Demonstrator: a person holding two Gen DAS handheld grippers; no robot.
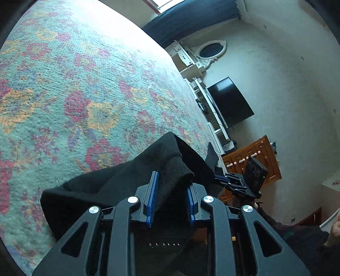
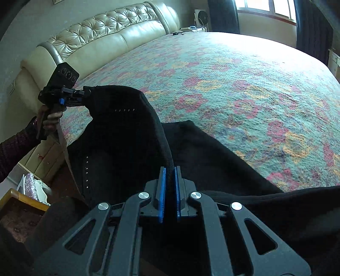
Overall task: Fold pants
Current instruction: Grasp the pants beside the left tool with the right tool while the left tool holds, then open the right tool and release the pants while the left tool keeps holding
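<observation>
Black pants (image 2: 212,148) lie partly on the floral bedspread (image 2: 233,74) and are held up at the near edge of the bed. My right gripper (image 2: 169,169) is shut on the pants' edge, its blue pads pressed on a thin fold. My left gripper (image 1: 173,180) is shut on a thick ribbed band of the pants (image 1: 170,167), jaws apart around the bunched cloth. The left gripper also shows in the right wrist view (image 2: 86,95), gripping a corner of the pants. The right gripper also shows in the left wrist view (image 1: 221,180), at the pants' far corner.
A cream tufted headboard (image 2: 106,31) stands behind the bed. A window (image 2: 265,8) with dark curtains is at the far side. A TV (image 1: 229,102), white shelves and a wooden drawer chest (image 1: 255,157) line the wall. A bedside cabinet (image 2: 42,157) is at left.
</observation>
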